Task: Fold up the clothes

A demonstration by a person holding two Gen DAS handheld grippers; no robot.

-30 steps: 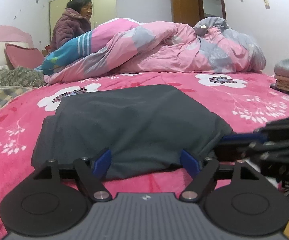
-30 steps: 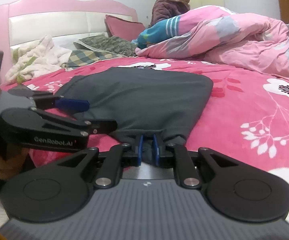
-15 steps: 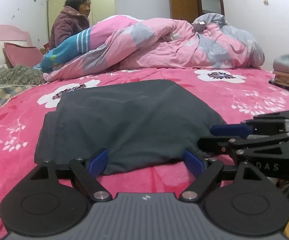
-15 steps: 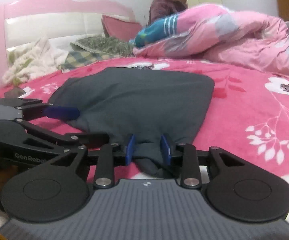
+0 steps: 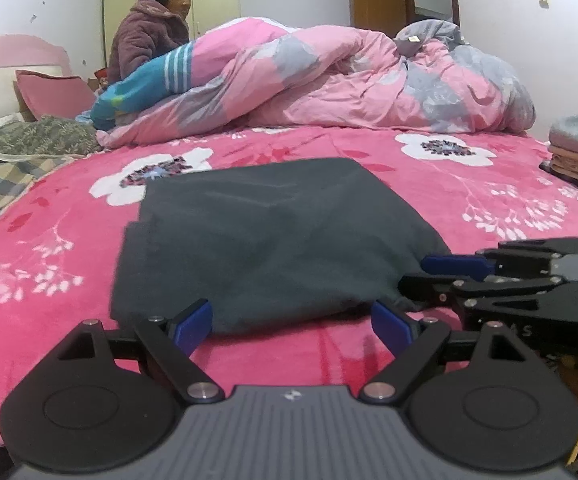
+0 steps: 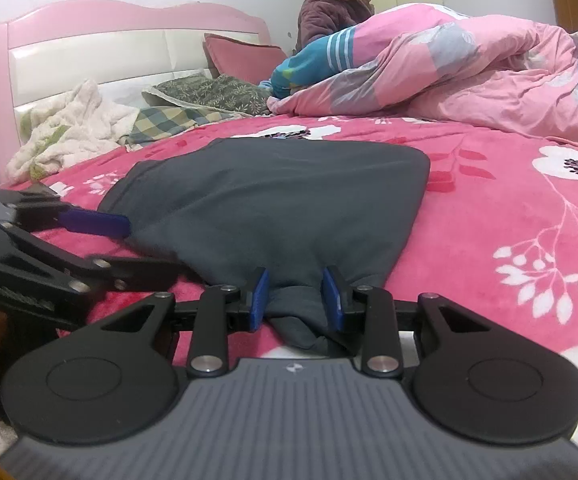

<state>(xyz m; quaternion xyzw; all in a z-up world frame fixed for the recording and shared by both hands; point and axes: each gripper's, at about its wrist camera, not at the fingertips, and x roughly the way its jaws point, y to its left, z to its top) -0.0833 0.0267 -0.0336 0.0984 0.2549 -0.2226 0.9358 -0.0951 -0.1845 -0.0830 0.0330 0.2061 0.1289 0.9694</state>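
Letting go — my left gripper [image 5: 291, 326] is opening wide off the dark folded garment [image 5: 273, 240] on the pink bed [image 5: 469, 184], my right gripper [image 6: 295, 294] has loosened, its corner slack between parted pads — this fold looks laid.

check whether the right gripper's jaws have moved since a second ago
Yes. The right gripper has spread apart; the dark garment lies loosely between its blue pads.

Matt grey cloth garment [image 5: 273, 236]; fleecy blanket [image 5: 469, 208]
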